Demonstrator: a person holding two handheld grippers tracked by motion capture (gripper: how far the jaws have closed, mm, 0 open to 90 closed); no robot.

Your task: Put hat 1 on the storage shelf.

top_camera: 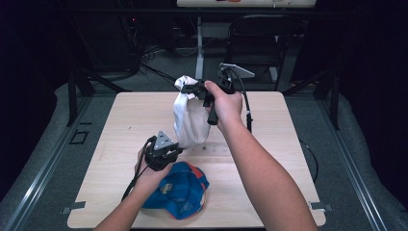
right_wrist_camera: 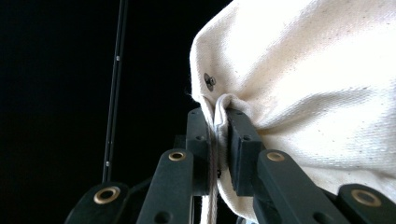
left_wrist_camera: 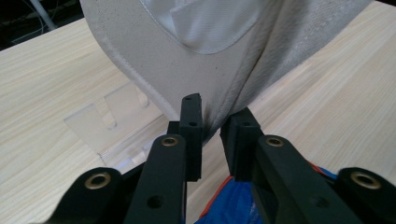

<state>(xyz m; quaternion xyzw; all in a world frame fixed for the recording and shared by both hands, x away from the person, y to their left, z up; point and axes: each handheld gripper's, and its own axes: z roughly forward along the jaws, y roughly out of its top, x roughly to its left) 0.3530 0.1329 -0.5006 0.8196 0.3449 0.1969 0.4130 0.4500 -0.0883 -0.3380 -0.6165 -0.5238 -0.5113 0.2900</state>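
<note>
A white fabric cap (top_camera: 190, 120) hangs in the air above the middle of the wooden table (top_camera: 130, 115). My right gripper (top_camera: 195, 89) holds it up by its top edge. In the right gripper view the jaws (right_wrist_camera: 217, 119) are shut on a fold of the white cloth (right_wrist_camera: 303, 93), just below a small metal eyelet. My left gripper (top_camera: 177, 150) sits low at the cap's bottom edge. In the left gripper view a corner of the cap (left_wrist_camera: 163, 56) is pinched between the tips of my left gripper (left_wrist_camera: 212, 116). A blue and orange cap (top_camera: 185, 190) lies on the table under my left hand.
A clear plastic stand (left_wrist_camera: 107, 126) lies flat on the table just behind the hanging cap. The blue cap (left_wrist_camera: 233, 205) lies directly below the left jaws. Beyond the table's far edge are dark floor, cables and a desk leg (top_camera: 198, 48).
</note>
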